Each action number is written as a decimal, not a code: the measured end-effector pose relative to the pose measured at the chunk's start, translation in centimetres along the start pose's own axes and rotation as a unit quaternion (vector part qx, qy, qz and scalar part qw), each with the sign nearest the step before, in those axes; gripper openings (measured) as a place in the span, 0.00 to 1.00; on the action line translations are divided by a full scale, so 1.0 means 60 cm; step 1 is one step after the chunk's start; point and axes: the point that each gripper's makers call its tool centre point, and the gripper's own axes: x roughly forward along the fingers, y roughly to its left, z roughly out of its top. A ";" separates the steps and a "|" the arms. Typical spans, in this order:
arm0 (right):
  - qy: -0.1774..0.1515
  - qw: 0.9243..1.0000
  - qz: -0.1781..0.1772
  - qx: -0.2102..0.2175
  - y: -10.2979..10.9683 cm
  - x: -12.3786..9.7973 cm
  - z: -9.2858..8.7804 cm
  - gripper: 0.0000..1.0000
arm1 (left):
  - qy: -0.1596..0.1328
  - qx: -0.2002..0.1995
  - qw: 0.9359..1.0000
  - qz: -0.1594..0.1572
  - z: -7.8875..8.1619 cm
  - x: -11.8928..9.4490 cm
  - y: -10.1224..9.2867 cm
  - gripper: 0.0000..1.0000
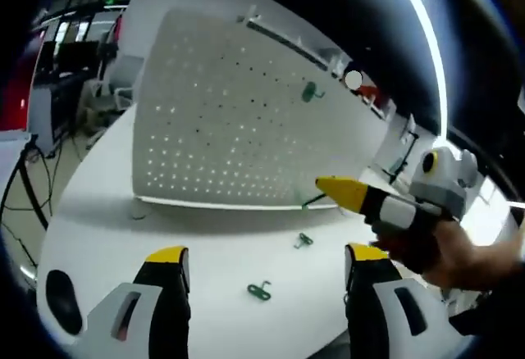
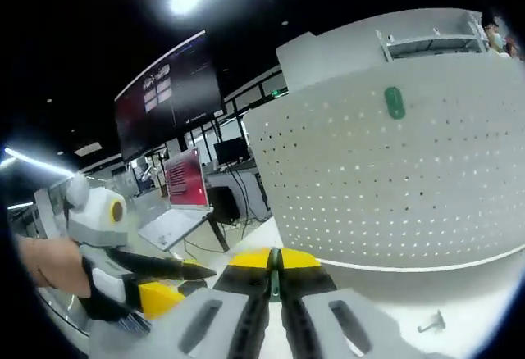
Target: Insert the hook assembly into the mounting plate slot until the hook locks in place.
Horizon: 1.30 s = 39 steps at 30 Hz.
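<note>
In my right gripper (image 2: 276, 262) the yellow-tipped fingers (image 2: 248, 261) are pressed together, and a thin green sliver shows in the seam between the tips; I cannot tell for certain that it is a hook. In the left gripper view, this same gripper reaches in from the right with a hand (image 1: 459, 254) behind it, its tips close in front of the pegboard's lower right edge, with something thin and green just under them.

The white pegboard (image 1: 221, 129) stands upright on the bench (image 1: 230, 244), and one green hook (image 1: 308, 92) is already seated high on its right side. In the right gripper view that mounted hook (image 2: 394, 102) shows near the top of the panel.

Two more green hooks lie loose on the bench in front of the board: one (image 1: 303, 241) nearer the board, another (image 1: 259, 291) closer to me, between my left fingers. A small pale hook-like piece (image 2: 431, 323) lies on the bench at the near right in the right gripper view.

My left gripper (image 1: 262, 256) hangs above the bench with its fingers (image 1: 166, 259) wide apart, clamping nothing.

Far to the left are desks, cables and monitors (image 2: 185, 177).
</note>
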 end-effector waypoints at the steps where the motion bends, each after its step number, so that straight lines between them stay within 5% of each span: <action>1: -0.005 1.000 0.003 0.011 0.005 -0.002 0.002 0.00 | 0.003 0.001 1.000 -0.007 0.000 0.003 -0.006 0.72; 10: -0.028 0.999 0.033 0.018 0.038 -0.002 0.007 0.00 | 0.000 -0.018 0.999 -0.039 0.004 0.017 -0.029 0.54; 23: -0.052 0.998 0.045 0.008 0.072 -0.001 0.014 0.00 | 0.007 -0.064 0.995 -0.080 0.002 0.012 -0.048 0.11; 32: -0.055 0.997 0.056 -0.001 0.089 -0.005 0.013 0.00 | -0.002 -0.093 0.991 -0.092 0.009 0.003 -0.051 0.05; 39: -0.057 0.997 0.060 -0.013 0.095 -0.010 0.014 0.00 | -0.009 -0.148 0.983 -0.112 0.009 -0.002 -0.054 0.03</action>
